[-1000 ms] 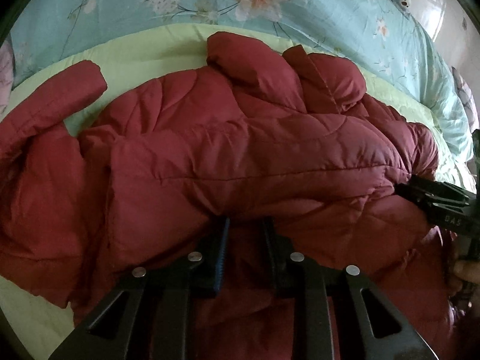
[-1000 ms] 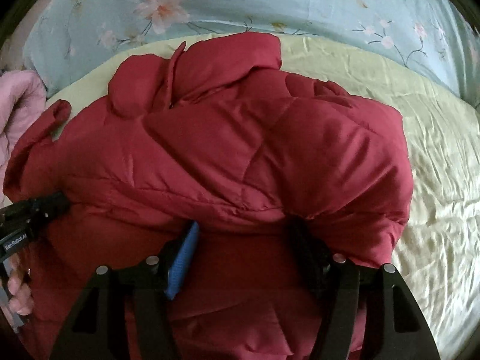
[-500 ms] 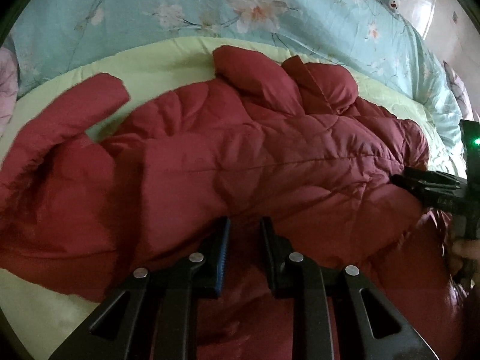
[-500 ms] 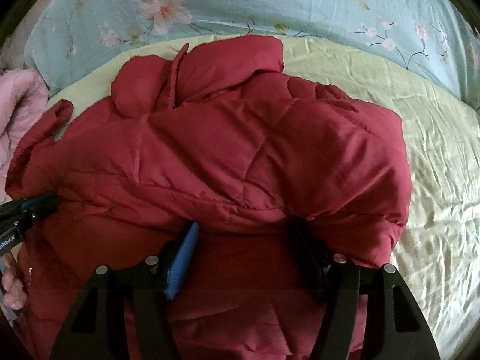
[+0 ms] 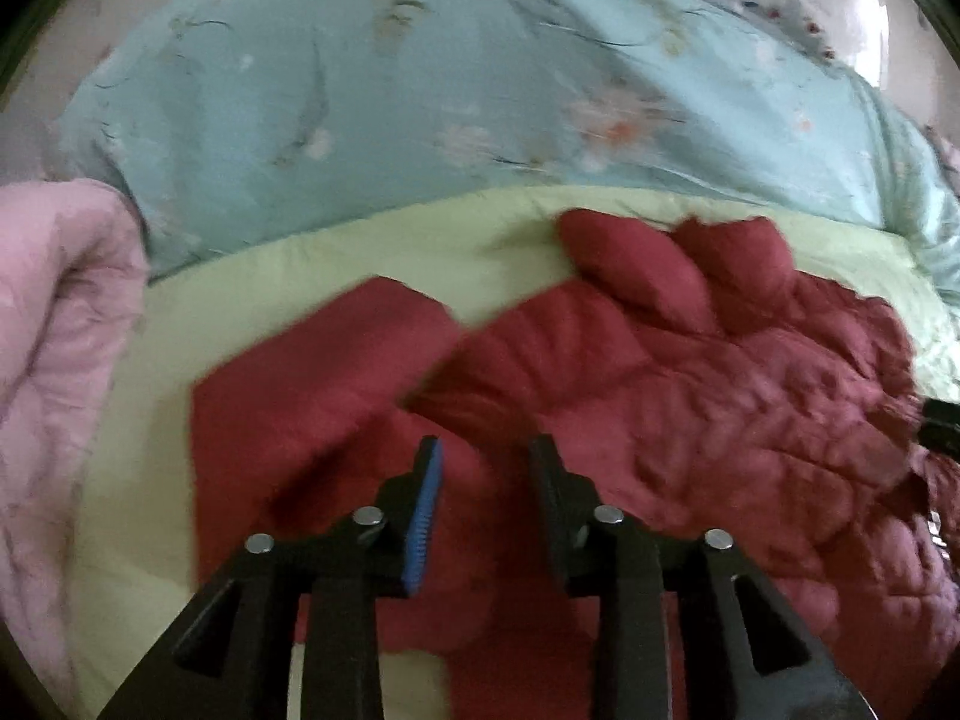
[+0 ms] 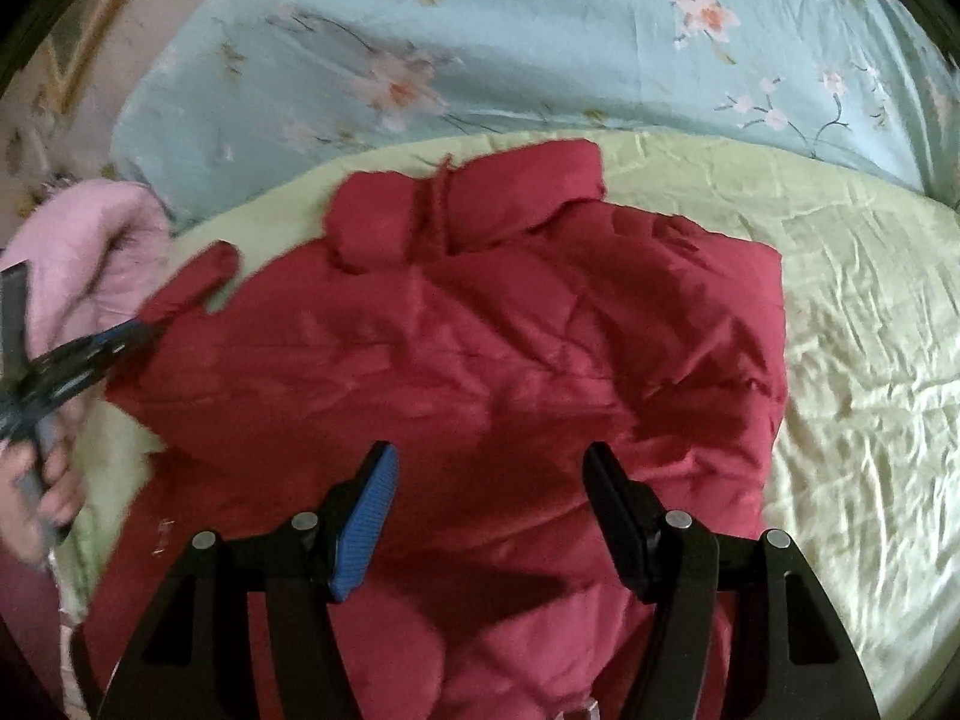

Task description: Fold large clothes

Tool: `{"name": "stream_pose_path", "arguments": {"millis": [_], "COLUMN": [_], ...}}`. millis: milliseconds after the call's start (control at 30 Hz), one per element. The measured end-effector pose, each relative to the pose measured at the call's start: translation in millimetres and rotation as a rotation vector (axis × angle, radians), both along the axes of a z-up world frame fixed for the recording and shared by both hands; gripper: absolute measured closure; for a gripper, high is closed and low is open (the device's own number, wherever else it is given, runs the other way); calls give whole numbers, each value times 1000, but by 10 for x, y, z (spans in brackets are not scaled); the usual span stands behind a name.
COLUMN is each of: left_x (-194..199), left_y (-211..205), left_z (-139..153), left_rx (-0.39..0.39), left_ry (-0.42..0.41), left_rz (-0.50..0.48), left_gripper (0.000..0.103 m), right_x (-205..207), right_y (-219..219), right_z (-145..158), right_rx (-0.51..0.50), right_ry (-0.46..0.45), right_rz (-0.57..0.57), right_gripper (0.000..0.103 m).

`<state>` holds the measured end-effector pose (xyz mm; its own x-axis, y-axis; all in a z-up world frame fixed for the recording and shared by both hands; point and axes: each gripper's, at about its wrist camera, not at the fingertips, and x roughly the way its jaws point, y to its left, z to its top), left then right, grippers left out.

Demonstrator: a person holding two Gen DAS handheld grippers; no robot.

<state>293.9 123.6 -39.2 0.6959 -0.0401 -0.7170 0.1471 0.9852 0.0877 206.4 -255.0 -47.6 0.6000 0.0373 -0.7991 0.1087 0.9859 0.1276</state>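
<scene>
Partway through folding the red coat [image 6: 480, 330] on the middle of the green sheet [image 6: 870, 360], left tongs [image 5: 485, 444] and right tongs [image 6: 489, 450] both let go and empty; next, probably grab the loose sleeve [image 5: 312, 372] and lay it across.

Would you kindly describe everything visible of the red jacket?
The red jacket is a puffy, quilted garment in a smooth, slightly shiny fabric. It lies spread and rumpled on the pale green sheet, collar at the far end, one sleeve stretched out toward the pink bedding. Neither open gripper holds it.
</scene>
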Motion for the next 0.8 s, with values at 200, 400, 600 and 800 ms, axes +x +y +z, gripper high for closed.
{"name": "stream_pose_path", "arguments": {"millis": [200, 400, 600, 800], "left_x": [189, 495, 877, 962], "left_y": [130, 77, -40, 130], "left_z": [84, -86, -387, -297], "left_rx": [91, 185, 285, 89], "left_ry": [-6, 51, 126, 128], "left_rz": [43, 45, 134, 190], "left_gripper": [26, 11, 29, 87], "right_x": [-221, -339, -387, -472], "right_y": [146, 218, 299, 279], "right_z": [77, 141, 141, 142], "right_rx": [51, 91, 108, 115], "right_ry": [-19, -44, -38, -39], "right_rz": [38, 46, 69, 64], "right_gripper": [37, 37, 37, 37]}}
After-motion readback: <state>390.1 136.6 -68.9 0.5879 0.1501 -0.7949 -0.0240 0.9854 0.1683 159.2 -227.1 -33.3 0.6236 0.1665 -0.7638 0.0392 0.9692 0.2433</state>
